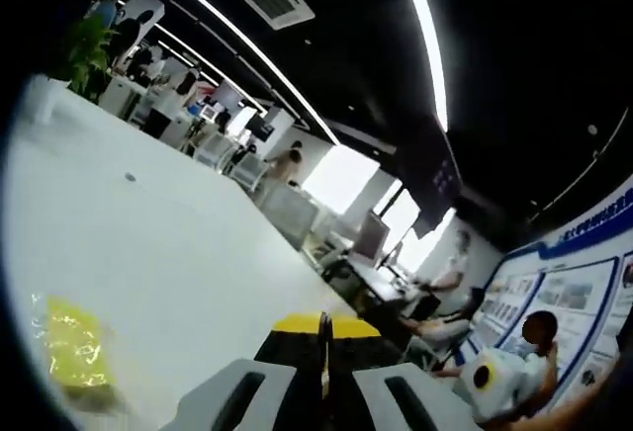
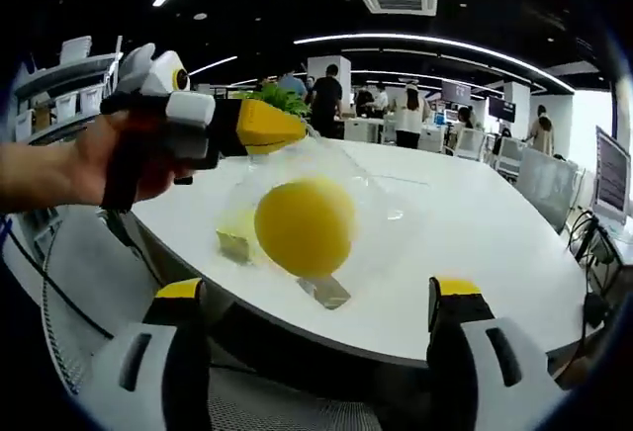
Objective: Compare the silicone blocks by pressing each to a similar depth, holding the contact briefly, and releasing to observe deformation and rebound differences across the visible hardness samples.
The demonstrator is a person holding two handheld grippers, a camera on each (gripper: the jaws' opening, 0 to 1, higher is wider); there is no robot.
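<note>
In the right gripper view a hand holds my left gripper [image 2: 289, 127] above the white table [image 2: 475, 243]. Its yellow tips are shut on the top of a clear plastic bag [image 2: 381, 215]. A round yellow silicone piece [image 2: 303, 225] hangs inside the bag. A small pale yellow block [image 2: 235, 244] and a flat grey piece [image 2: 324, 292] lie below it near the table edge; I cannot tell whether they are in the bag. My right gripper [image 2: 316, 298] is open, jaws wide apart, short of the bag. In the left gripper view the left gripper [image 1: 324, 330] has its jaws together, and a yellow item in crinkled plastic [image 1: 69, 347] lies on the table.
The table's rounded near edge [image 2: 326, 337] lies just ahead of my right jaws. Beyond the table stand a green plant [image 2: 277, 100], desks, monitors [image 2: 611, 169] and several people. A shelf with boxes [image 2: 59, 90] is at the left. The other gripper [image 1: 495, 382] shows at lower right.
</note>
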